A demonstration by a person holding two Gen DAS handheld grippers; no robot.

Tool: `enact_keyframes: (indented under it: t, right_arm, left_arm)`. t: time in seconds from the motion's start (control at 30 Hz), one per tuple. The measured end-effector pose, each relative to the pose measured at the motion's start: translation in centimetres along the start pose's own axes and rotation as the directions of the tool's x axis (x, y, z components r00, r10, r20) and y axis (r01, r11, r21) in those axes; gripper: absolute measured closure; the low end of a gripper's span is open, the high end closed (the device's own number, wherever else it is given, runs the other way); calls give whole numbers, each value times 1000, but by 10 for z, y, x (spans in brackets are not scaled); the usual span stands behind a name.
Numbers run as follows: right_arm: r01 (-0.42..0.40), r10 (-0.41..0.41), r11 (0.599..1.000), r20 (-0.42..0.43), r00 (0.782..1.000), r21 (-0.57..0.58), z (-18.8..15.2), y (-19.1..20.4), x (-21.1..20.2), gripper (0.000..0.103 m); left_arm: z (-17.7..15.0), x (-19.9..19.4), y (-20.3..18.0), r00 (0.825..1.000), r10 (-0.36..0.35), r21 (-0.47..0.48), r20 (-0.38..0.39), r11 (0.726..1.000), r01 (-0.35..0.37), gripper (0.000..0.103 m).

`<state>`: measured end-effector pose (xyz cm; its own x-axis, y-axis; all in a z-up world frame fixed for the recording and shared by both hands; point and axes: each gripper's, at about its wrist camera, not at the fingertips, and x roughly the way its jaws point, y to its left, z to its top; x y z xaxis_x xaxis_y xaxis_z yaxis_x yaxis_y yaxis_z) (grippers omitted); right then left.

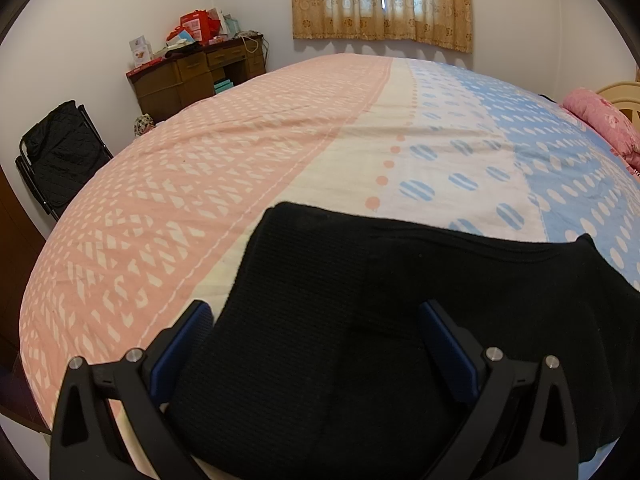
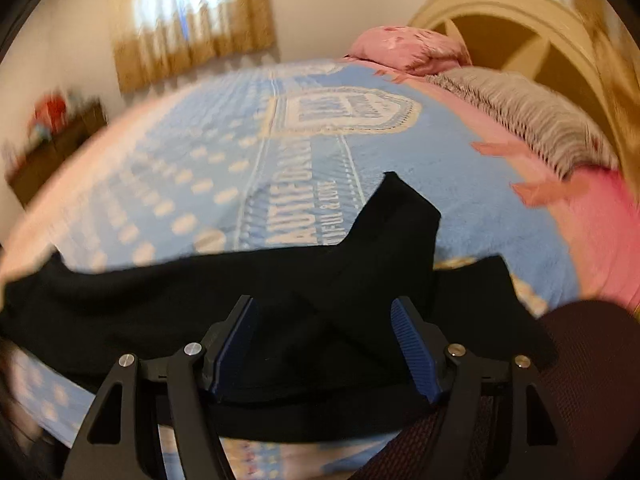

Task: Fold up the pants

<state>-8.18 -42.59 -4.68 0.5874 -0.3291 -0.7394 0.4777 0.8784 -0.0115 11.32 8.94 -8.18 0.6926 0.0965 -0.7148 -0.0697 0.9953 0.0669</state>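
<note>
Black pants (image 1: 400,300) lie spread across the near edge of the bed (image 1: 240,160). My left gripper (image 1: 316,312) is open just above their left part, one finger over the sheet, the other over the fabric. In the blurred right wrist view the pants (image 2: 320,280) lie flat with one leg end (image 2: 400,208) folded up toward the far side. My right gripper (image 2: 326,312) is open above the cloth, holding nothing.
The bed sheet is pink on the left and blue on the right (image 2: 200,160). A pink pillow (image 2: 404,48) and a grey blanket (image 2: 520,116) lie by the headboard (image 2: 520,28). A cluttered desk (image 1: 196,72) and a black folding chair (image 1: 60,152) stand left.
</note>
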Motion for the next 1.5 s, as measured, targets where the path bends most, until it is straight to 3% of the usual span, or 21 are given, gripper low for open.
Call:
enact_keyframes:
  t: [0.17, 0.23, 0.27, 0.37, 0.47, 0.57, 0.73, 0.93, 1.0, 1.03, 1.1, 1.13, 1.17, 1.23, 1.33, 1.37, 1.4, 1.43, 1.5]
  right_arm:
    - [54, -66, 983, -62, 996, -173, -1, 17, 32, 33]
    - [105, -117, 976, -52, 992, -193, -3, 15, 37, 55]
    - [117, -127, 979, -50, 991, -166, -3, 10, 36, 84]
    - [30, -31, 998, 4, 1000, 59, -2, -26, 13, 93]
    - [-40, 14, 965, 102, 995, 261, -9, -70, -21, 93]
    - [-161, 78, 859, 188, 979, 486, -31, -122, -46, 93]
    - [-215, 114, 707, 191, 975, 674, -70, -173, -37, 93]
    - [-194, 84, 618, 182, 980, 762, -94, -194, -26, 93]
    - [-229, 80, 529, 221, 972, 817, -108, -208, -29, 93]
    - [-231, 69, 461, 224, 972, 857, -118, -219, -32, 93]
    - [-217, 54, 394, 214, 975, 893, -132, -230, -36, 93]
    - [-217, 34, 393, 222, 974, 893, -136, -233, -42, 93]
    - [-197, 14, 418, 210, 978, 887, -135, -231, -47, 93]
    - [-197, -9, 497, 232, 973, 845, -126, -219, -61, 93]
    - [-292, 77, 574, 305, 949, 765, -105, -190, -71, 89]
    - [-324, 116, 589, 320, 941, 740, -98, -177, -71, 70]
    - [-359, 162, 602, 331, 930, 714, -90, -161, -68, 37]
    - [-391, 207, 608, 338, 918, 691, -84, -145, -64, 22]
    - [-458, 301, 604, 346, 889, 652, -80, -120, -55, 17]
  left_arm:
    - [0, 0, 0, 1000, -1, 0, 0, 1000, 1, 0]
    - [0, 0, 0, 1000, -1, 0, 0, 1000, 1, 0]
    - [0, 0, 0, 1000, -1, 0, 0, 1000, 1, 0]
    - [0, 0, 0, 1000, 1, 2, -1, 1000, -1, 0]
    - [0, 0, 1, 1000, 0, 2, -1, 1000, 0, 0]
    - [0, 0, 1, 1000, 1, 3, -1, 1000, -1, 0]
    - [0, 0, 1, 1000, 1, 3, -3, 1000, -1, 0]
    - [1, 0, 2, 1000, 0, 4, -6, 1000, 0, 0]
    - [1, 0, 2, 1000, 0, 4, -5, 1000, 0, 0]
    - [1, 0, 2, 1000, 0, 4, -5, 1000, 0, 0]
    - [1, 0, 3, 1000, 0, 5, -6, 1000, 0, 0]
    - [1, 1, 2, 1000, 0, 5, -6, 1000, 0, 0]
    - [1, 0, 2, 1000, 0, 5, -5, 1000, 0, 0]
    - [1, 1, 2, 1000, 1, 5, -5, 1000, -1, 0]
    - [1, 1, 3, 1000, 1, 6, -4, 1000, -1, 0]
    - [1, 1, 3, 1000, 1, 5, -3, 1000, -1, 0]
    - [1, 1, 3, 1000, 1, 5, -3, 1000, -1, 0]
    - [1, 1, 3, 1000, 1, 5, -2, 1000, -1, 0]
    - [1, 0, 3, 1000, -2, 3, -1, 1000, 2, 0]
